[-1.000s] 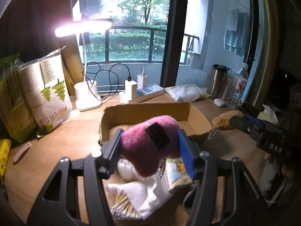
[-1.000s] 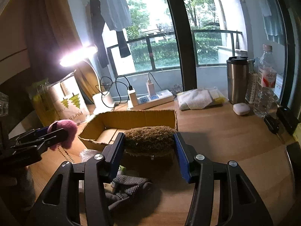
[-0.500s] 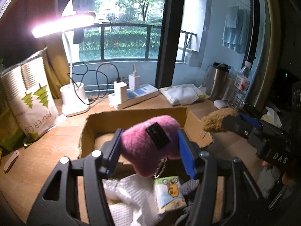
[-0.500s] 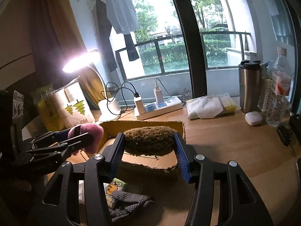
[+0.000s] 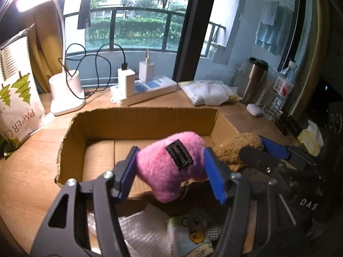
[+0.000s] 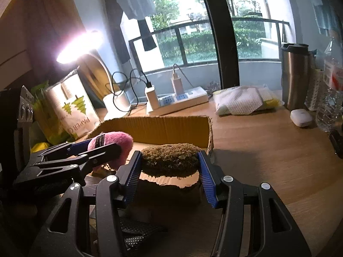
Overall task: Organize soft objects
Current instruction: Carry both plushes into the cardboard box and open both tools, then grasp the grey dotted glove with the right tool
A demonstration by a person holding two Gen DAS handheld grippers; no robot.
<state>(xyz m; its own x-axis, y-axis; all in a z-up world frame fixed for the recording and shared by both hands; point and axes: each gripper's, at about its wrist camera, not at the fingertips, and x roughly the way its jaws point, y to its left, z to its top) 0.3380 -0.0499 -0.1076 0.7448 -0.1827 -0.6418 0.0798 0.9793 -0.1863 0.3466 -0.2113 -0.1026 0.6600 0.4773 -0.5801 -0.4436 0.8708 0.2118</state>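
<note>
My left gripper (image 5: 171, 171) is shut on a pink plush toy (image 5: 169, 167) with a black label, held over the near edge of an open cardboard box (image 5: 107, 120). My right gripper (image 6: 170, 165) is shut on a brown plush toy (image 6: 170, 159), held over the box's near right corner (image 6: 175, 182). The two grippers are side by side: the brown toy (image 5: 238, 147) shows right of the pink one in the left wrist view, and the pink toy (image 6: 111, 142) shows left in the right wrist view. The box floor looks bare.
On the table below lie a white cloth (image 5: 139, 233), a cartoon-printed packet (image 5: 193, 235) and a dotted grey fabric item (image 6: 137, 233). Behind the box stand a lamp base (image 5: 65, 94), power strip (image 5: 145, 90), paper-cup bag (image 5: 17, 94), folded towel (image 5: 208, 92), steel tumbler (image 6: 294, 77) and bottle (image 5: 278, 94).
Both grippers have moved forward with their toys, from above the loose items to over the box's near edge, and now sit closer together.
</note>
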